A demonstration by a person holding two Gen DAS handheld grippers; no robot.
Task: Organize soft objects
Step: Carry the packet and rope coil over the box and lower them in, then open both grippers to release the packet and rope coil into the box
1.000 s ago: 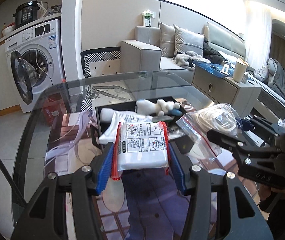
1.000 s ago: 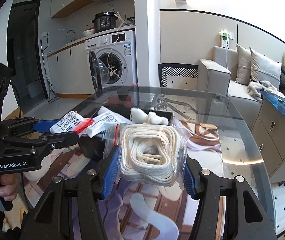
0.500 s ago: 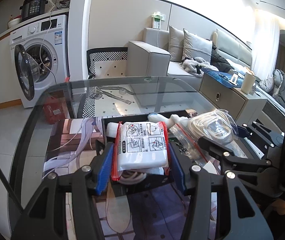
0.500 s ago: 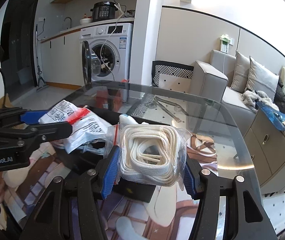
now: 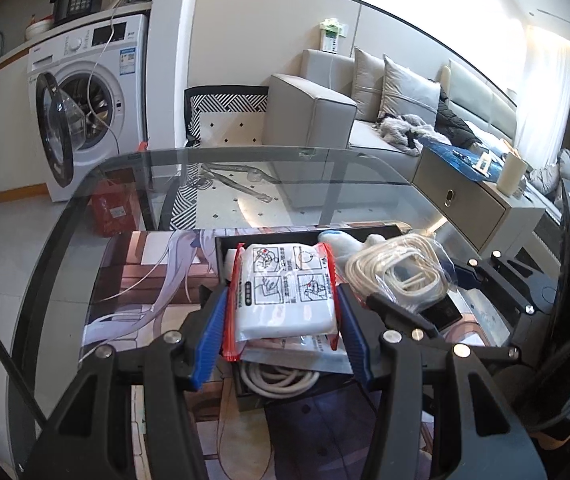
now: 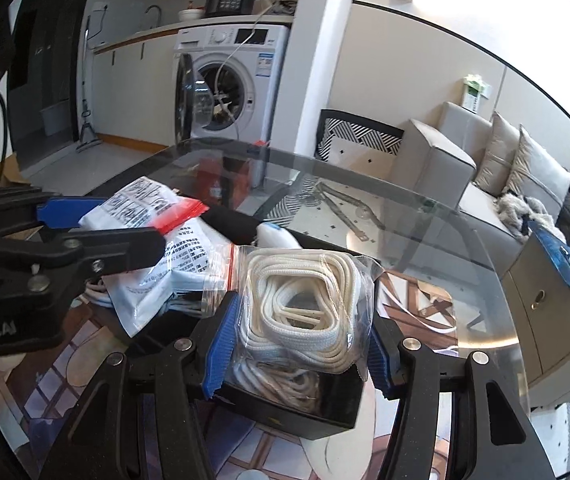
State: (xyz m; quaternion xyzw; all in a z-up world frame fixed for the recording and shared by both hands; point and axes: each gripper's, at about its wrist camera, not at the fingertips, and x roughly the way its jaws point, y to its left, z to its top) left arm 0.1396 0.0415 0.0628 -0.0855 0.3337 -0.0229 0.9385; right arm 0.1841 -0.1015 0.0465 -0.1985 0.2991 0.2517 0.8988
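Over the black box on the glass table, both grippers now hang with their loads, where 1 second ago they were short of it and the packs sat nearer the camera side of the rim. That shift suggests the carrying is nearly over and the release is what remains.

The left gripper has its blue pads pressed on both sides of a white printed pack with red zip edges, held level above the box's left part. The right gripper is closed around a clear bag of white cord, whose lower edge looks to be touching or just above what lies inside; I cannot tell which.

The box already holds several soft things: a coil of white cable under the left pack, a flat printed pouch beside it, more cord below the bag, and a white plush-like piece at the far end. It looks crowded, so 2 more packs may sit proud of the rim or slide off.
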